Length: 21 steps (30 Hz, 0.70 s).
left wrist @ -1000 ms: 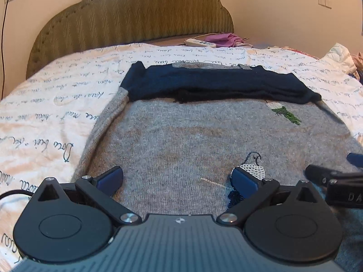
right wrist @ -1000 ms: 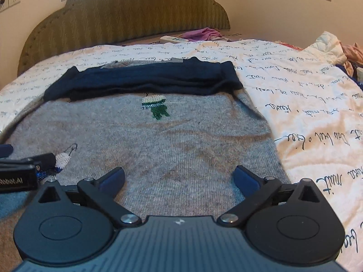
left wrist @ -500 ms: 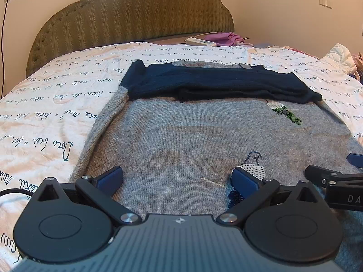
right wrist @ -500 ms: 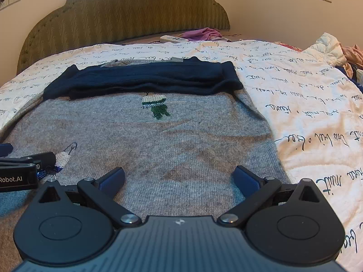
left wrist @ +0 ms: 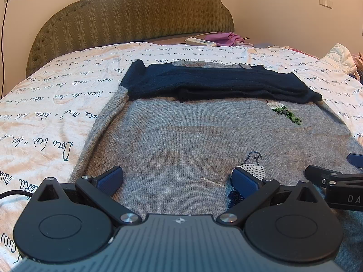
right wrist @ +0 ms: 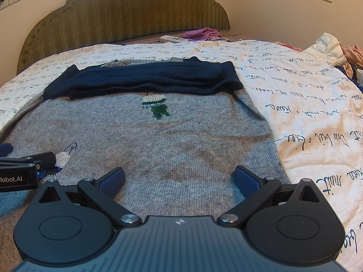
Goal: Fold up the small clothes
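A small grey knit sweater lies flat on the bed, also in the right wrist view. Its navy sleeves are folded across the top, as the right wrist view shows. It carries a green sequin figure and a white sequin bird. My left gripper is open, low over the sweater's near left part. My right gripper is open, low over its near right part. Both are empty. Each gripper shows at the edge of the other's view.
The bed has a white quilt with script writing and a green padded headboard. A power strip and purple cloth lie behind the bed. A pile of clothes sits at the far right.
Both grippers have drawn back slightly toward the sweater's near end. They stay open. The sweater has not moved.
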Each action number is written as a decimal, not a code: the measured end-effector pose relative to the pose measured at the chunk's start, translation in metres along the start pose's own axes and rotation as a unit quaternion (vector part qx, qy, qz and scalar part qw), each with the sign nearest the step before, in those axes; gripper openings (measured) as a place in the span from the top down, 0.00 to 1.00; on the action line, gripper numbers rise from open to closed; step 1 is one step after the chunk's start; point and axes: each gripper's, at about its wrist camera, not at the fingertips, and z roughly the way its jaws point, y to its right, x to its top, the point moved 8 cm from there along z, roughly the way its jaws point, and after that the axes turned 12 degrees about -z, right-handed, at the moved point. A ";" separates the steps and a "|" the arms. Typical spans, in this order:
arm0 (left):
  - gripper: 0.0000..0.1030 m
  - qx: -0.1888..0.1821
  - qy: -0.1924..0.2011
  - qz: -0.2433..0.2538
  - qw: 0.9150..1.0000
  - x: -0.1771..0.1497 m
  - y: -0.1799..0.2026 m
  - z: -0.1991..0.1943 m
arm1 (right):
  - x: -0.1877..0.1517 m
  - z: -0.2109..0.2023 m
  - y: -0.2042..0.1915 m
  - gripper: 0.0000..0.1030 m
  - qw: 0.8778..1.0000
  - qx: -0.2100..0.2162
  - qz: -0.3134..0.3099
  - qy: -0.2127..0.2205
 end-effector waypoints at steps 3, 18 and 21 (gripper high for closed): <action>0.00 0.000 0.000 0.000 1.000 0.000 0.000 0.000 | 0.000 0.000 0.000 0.00 1.000 0.000 0.000 0.000; 0.00 0.000 -0.003 -0.005 1.000 0.002 0.003 0.006 | 0.000 0.000 0.000 0.00 1.000 0.000 0.003 0.000; 0.00 0.007 0.000 -0.002 1.000 0.001 0.004 0.005 | 0.001 0.000 -0.002 0.00 1.000 -0.010 0.004 -0.002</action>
